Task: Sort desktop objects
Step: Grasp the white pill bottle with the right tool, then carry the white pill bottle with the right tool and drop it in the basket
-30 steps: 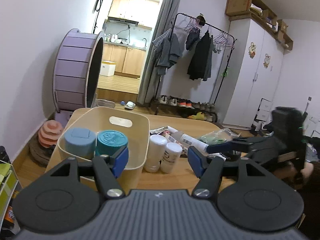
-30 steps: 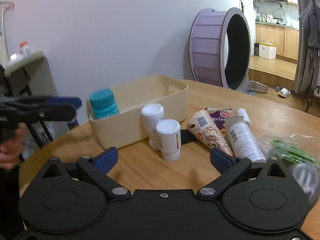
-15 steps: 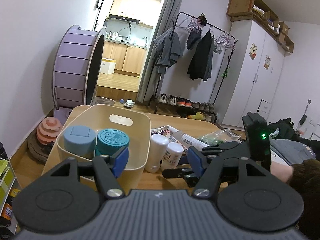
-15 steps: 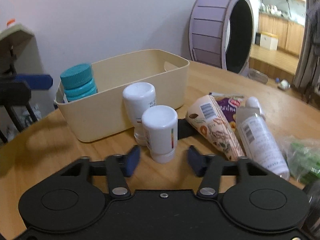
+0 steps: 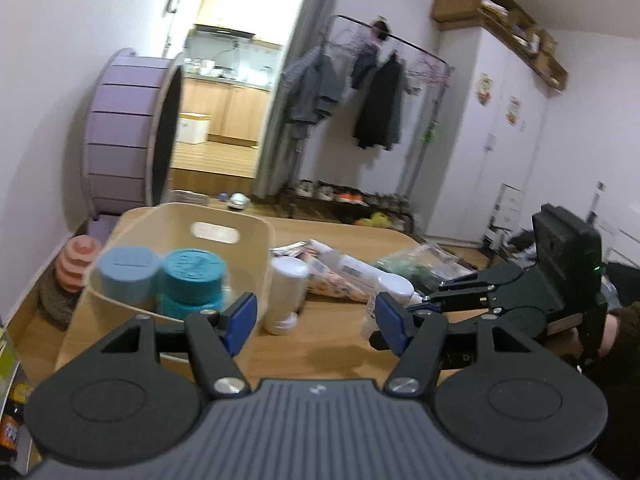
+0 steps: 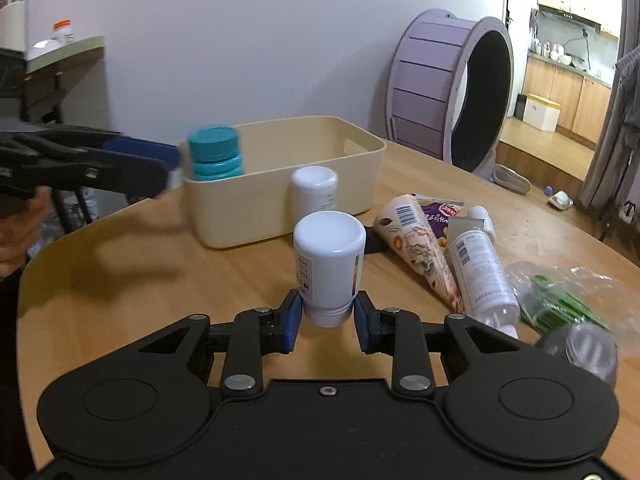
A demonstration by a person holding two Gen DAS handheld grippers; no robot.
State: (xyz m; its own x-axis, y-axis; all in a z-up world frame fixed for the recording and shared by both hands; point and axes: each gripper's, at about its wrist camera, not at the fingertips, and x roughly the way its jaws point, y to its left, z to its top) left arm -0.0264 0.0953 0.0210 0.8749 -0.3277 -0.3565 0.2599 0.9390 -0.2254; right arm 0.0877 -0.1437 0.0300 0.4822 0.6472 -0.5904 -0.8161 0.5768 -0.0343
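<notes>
Two white bottles concern the right gripper [image 6: 325,322], and it has its jaws pressed against the narrow lower end of the nearer white bottle [image 6: 329,258], which stands upright between the pads. Gripping low on the neck leaves the broad cap end free above the jaws, which I judge suits a lift over the wall of the beige bin [image 6: 280,184] straight ahead of the jaws. The second white bottle [image 6: 314,192] stands just beyond the held one, close against the bin's near wall. Off to the jaws' right lie a cone-shaped snack packet [image 6: 416,248], a white tube [image 6: 480,268] and a clear bag of green things [image 6: 560,300], all flat on the wooden table [image 6: 160,280], presumably waiting their turn.

Over on the other side, the left gripper [image 5: 316,320] is held level above the table with its jaws wide apart and empty. A teal-capped jar [image 5: 192,276] and a pale blue-capped jar [image 5: 128,272] sit inside the bin, just ahead of its left jaw. A hand [image 6: 18,220] grips it from behind.
</notes>
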